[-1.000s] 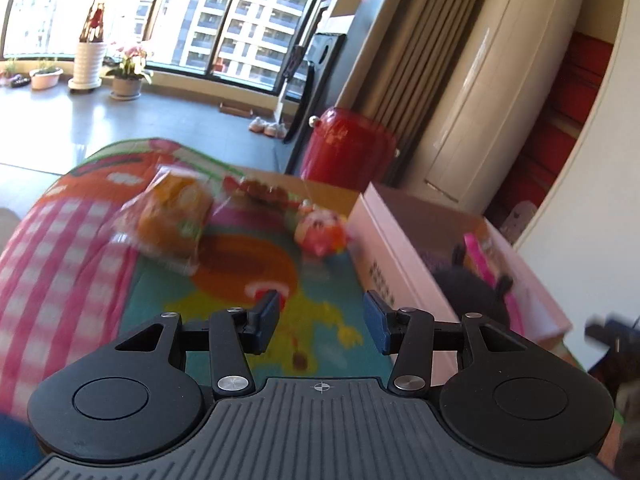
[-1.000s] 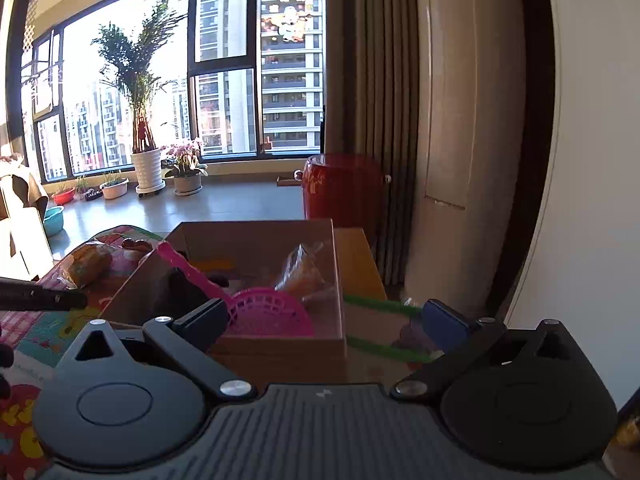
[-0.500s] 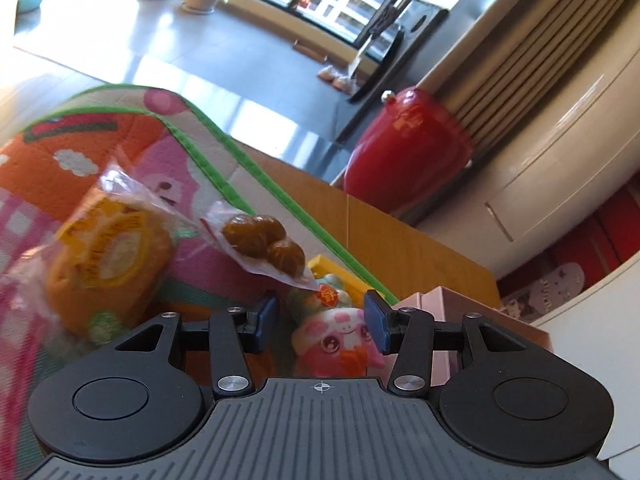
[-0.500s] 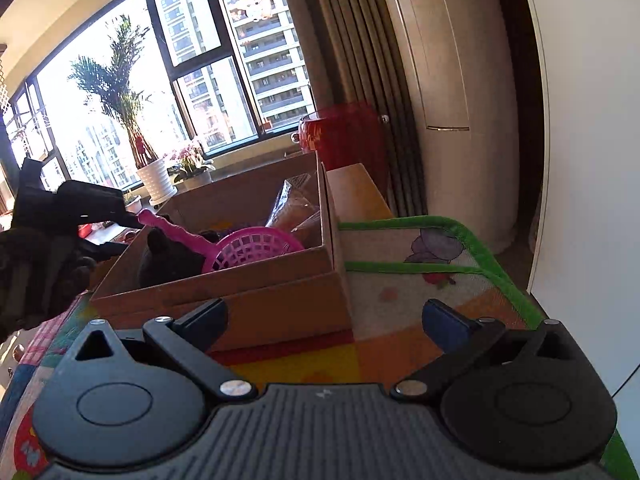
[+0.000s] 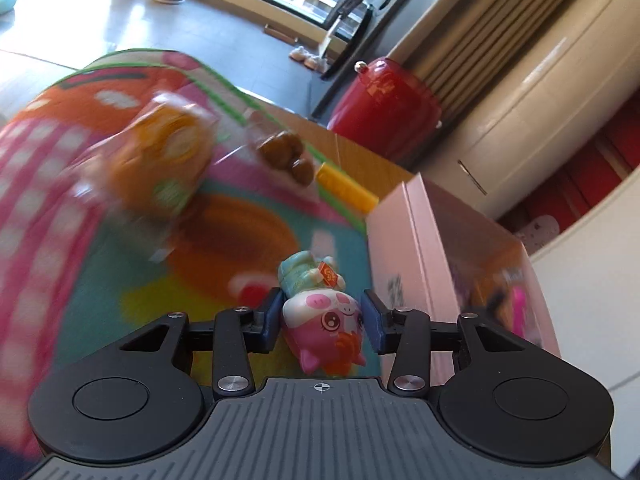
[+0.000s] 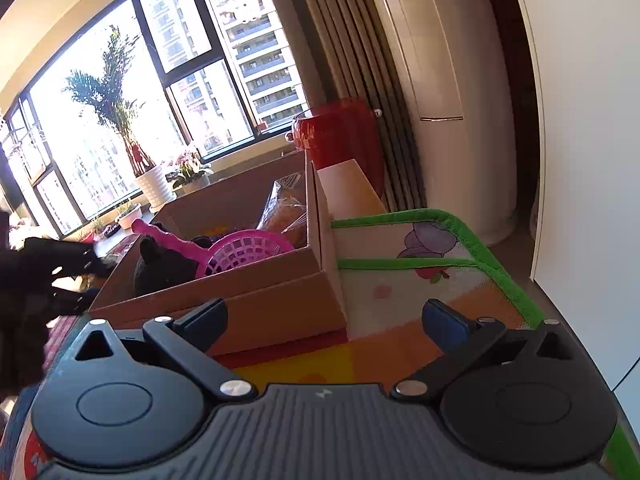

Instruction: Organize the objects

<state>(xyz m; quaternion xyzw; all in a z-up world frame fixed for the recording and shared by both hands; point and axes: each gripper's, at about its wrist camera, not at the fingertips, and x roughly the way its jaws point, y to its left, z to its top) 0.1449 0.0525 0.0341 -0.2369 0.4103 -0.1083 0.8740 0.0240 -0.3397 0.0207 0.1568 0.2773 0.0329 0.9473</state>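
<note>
- Since a moment ago the left tongs [image 5: 320, 322] dropped around the pink pig figurine with a teal body [image 5: 320, 312]; jaws closing, pads beside it, not clearly pressing.
- Blurry orange snack bag [image 5: 160, 164] lies far left on the colourful cartoon mat [image 5: 224, 248].
- Cardboard box [image 6: 256, 304] just right of the pig.
- Right tongs [image 6: 326, 324] wide open, empty.

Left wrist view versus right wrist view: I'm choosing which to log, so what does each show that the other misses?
Left only: the pig toy lying between the closing left claw, a bread bag, a yellow block.
Right only: the open, empty right claw, and a pink scoop and black plush inside the box.
Both: the cardboard box, play mat, red bin.
</note>
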